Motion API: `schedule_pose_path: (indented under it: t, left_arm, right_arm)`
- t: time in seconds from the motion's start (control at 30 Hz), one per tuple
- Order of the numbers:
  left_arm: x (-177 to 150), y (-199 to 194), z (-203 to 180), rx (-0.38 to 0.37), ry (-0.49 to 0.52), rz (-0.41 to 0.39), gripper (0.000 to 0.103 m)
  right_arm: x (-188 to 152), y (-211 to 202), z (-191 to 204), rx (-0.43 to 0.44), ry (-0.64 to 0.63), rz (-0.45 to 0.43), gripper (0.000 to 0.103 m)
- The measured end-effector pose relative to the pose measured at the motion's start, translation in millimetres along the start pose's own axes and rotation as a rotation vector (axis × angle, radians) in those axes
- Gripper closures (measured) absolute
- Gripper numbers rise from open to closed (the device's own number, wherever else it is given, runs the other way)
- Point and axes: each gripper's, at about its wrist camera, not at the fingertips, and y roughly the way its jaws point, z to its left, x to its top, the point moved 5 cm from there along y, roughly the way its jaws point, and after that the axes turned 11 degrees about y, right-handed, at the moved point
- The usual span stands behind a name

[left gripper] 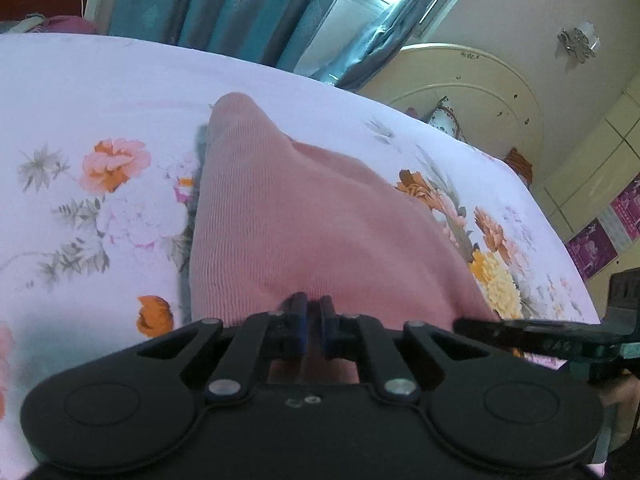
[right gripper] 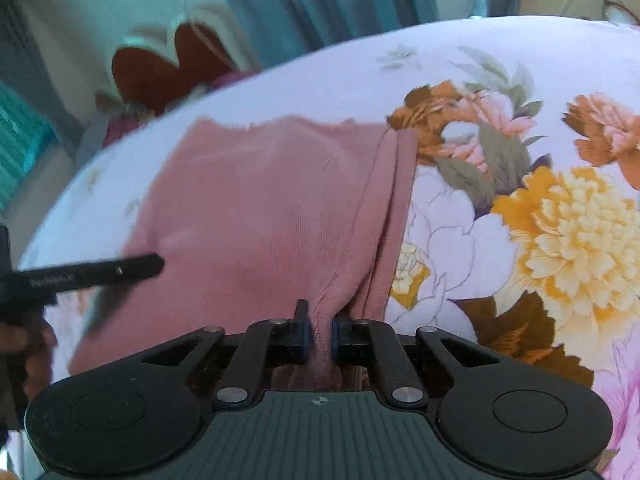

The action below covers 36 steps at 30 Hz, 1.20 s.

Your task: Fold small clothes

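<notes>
Here, left gripper [left gripper: 313, 306] and right gripper [right gripper: 320, 322] each clamping pink garment [right gripper: 248, 200], floral bedsheet [right gripper: 500, 240]

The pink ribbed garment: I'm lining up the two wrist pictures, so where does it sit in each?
Left wrist view: the pink ribbed garment fills the centre, rising from the left gripper, which pinches its near edge.
Right wrist view: it spreads centre-left, its bunched right edge clamped in the right gripper.
Shared landmark: the big yellow flower on the floral bedsheet, just right of the garment.
</notes>
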Motion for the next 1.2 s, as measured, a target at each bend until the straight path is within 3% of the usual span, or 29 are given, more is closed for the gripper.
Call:
schedule_pose_path:
  t: [0.03, 0.1, 0.2, 0.27, 0.37, 0.4, 0.43, 0.47, 0.53, 0.63, 0.67, 0.73, 0.77, 0.9, 1.2]
  left_arm:
    - [3.4, -3.1, 0.3, -0.003, 0.012, -0.010, 0.097]
    - [14.7, -5.8, 1.4, 0.014, 0.049, -0.034, 0.097]
    - [36.6, 1.8, 10.7, 0.035, 0.055, -0.058, 0.097]
    - [47.6, 8.6, 18.2, 0.042, 0.061, -0.077, 0.097]
    - [57.0, 18.8, 25.3, 0.036, 0.058, -0.095, 0.097]
    - [57.5, 22.7, 26.2, 0.034, 0.062, -0.089, 0.097]
    - [57.0, 26.3, 26.6, 0.034, 0.066, -0.082, 0.097]
    - [56.0, 28.4, 26.9, 0.035, 0.066, -0.078, 0.097]
    - [55.0, 24.1, 22.8, 0.044, 0.080, -0.108, 0.097]
    - [51.3, 2.8, 7.6, 0.042, 0.154, -0.258, 0.093]
    - [45.6, 10.8, 8.5, 0.042, 0.143, -0.221, 0.094]
    - [32.7, 39.9, 19.0, 0.031, 0.088, -0.087, 0.095]
    - [32.3, 41.9, 22.6, 0.009, 0.037, -0.105, 0.096]
    - [40.8, 42.2, 17.7, 0.033, 0.079, -0.096, 0.096]
    - [46.9, 45.1, 20.7, 0.036, 0.060, -0.069, 0.097]
  right_arm:
    - [4.2, -5.9, -0.5, -0.011, -0.002, -0.032, 0.069]
    - [14.6, -13.8, -3.1, 0.006, 0.000, -0.099, 0.046]
    - [42.9, 5.4, -14.5, 0.043, 0.097, -0.096, 0.046]
    - [58.5, 22.4, -22.1, 0.033, 0.147, -0.095, 0.047]
    - [73.3, 43.4, -27.1, 0.041, 0.184, -0.059, 0.063]
    - [77.2, 46.4, -26.2, 0.038, 0.173, -0.057, 0.072]
    - [77.7, 47.5, -23.4, 0.031, 0.146, -0.062, 0.089]
    - [77.2, 47.4, -20.3, 0.023, 0.114, -0.061, 0.094]
    - [78.4, 35.2, -13.1, 0.023, 0.035, -0.118, 0.097]
    - [72.9, -12.6, 8.5, 0.061, -0.133, -0.301, 0.098]
    - [70.6, -18.8, 6.9, 0.062, -0.133, -0.329, 0.098]
    - [66.6, 15.0, -15.7, -0.036, -0.094, -0.208, 0.098]
    - [62.9, 37.6, -30.4, -0.091, -0.054, -0.118, 0.098]
    - [62.9, 34.0, -30.6, -0.051, -0.036, -0.145, 0.097]
    - [72.3, 42.2, -33.5, -0.065, -0.018, -0.097, 0.097]
